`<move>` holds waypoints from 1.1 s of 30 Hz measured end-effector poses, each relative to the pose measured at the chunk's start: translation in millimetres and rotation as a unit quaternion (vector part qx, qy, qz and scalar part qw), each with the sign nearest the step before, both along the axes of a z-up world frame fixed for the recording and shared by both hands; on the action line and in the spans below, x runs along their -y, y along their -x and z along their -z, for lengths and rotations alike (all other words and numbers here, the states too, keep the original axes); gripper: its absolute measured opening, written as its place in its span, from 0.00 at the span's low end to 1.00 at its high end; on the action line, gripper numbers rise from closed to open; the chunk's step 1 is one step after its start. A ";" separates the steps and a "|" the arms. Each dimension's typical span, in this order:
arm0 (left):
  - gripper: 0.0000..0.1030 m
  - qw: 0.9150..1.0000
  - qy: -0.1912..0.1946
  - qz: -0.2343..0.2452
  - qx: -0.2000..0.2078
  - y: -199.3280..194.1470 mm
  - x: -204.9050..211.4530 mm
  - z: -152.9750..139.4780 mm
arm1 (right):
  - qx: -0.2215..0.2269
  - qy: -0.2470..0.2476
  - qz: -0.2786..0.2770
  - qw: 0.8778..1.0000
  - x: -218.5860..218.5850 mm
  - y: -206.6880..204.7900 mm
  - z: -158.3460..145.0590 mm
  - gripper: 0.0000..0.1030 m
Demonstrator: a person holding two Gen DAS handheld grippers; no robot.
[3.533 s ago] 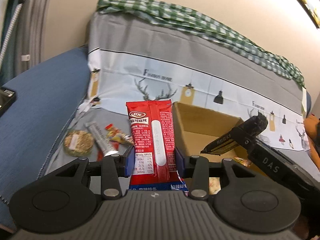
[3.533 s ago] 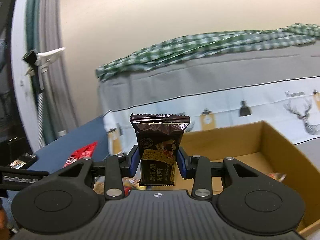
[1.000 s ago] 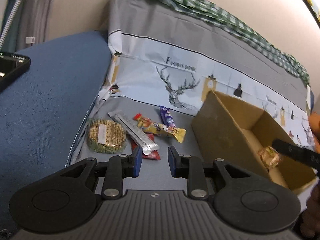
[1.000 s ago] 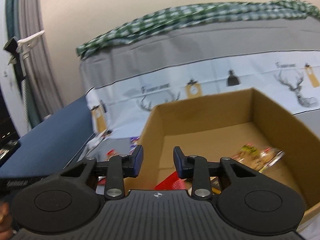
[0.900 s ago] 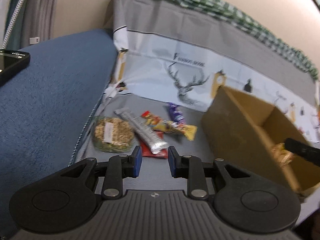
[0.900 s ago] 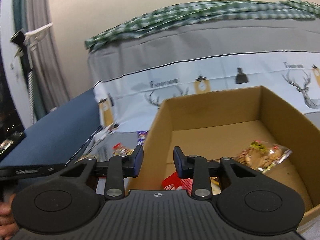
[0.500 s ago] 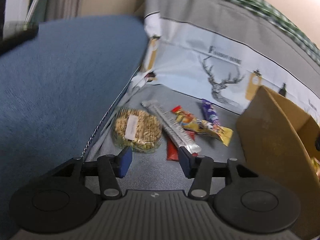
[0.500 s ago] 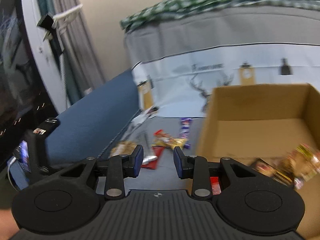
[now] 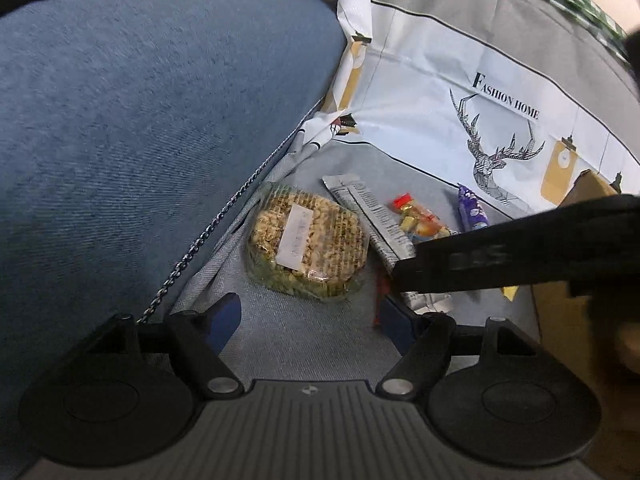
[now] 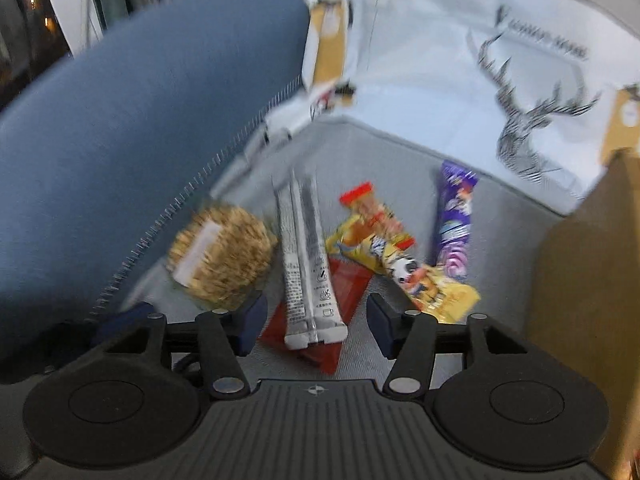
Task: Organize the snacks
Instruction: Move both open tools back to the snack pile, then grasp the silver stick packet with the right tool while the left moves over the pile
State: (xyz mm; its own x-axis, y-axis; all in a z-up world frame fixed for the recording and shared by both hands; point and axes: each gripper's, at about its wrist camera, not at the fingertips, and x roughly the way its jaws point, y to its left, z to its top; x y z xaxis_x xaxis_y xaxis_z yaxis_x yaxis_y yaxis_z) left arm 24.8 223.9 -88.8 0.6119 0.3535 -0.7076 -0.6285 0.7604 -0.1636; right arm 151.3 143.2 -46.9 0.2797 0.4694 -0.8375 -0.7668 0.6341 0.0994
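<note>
Five light, crinkly packets on the sofa seat; round cracker pack [image 9: 306,250] fragile, so I grip its rim. Left tool [image 9: 308,316] and right tool [image 10: 314,322] both empty, jaws opening.

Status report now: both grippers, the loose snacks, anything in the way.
Left gripper and right gripper both empty, jaws opening. Round oat cake, silver sachet, yellow pack and purple bar lie loose. Right gripper's finger crosses the left's view.

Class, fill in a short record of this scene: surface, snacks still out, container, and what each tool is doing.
surface: grey sofa cover
snacks out: round cake, silver sachet, red packet, yellow packet, purple bar
container: box, right of the snacks
left tool: opening, empty, near the cake
right tool: opening, empty, over the sachet
</note>
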 end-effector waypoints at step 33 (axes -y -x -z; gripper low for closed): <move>0.38 0.999 0.005 0.053 0.007 39.1 5.8 -16.7 | 0.025 0.012 0.038 0.999 105.9 132.4 -35.4 0.30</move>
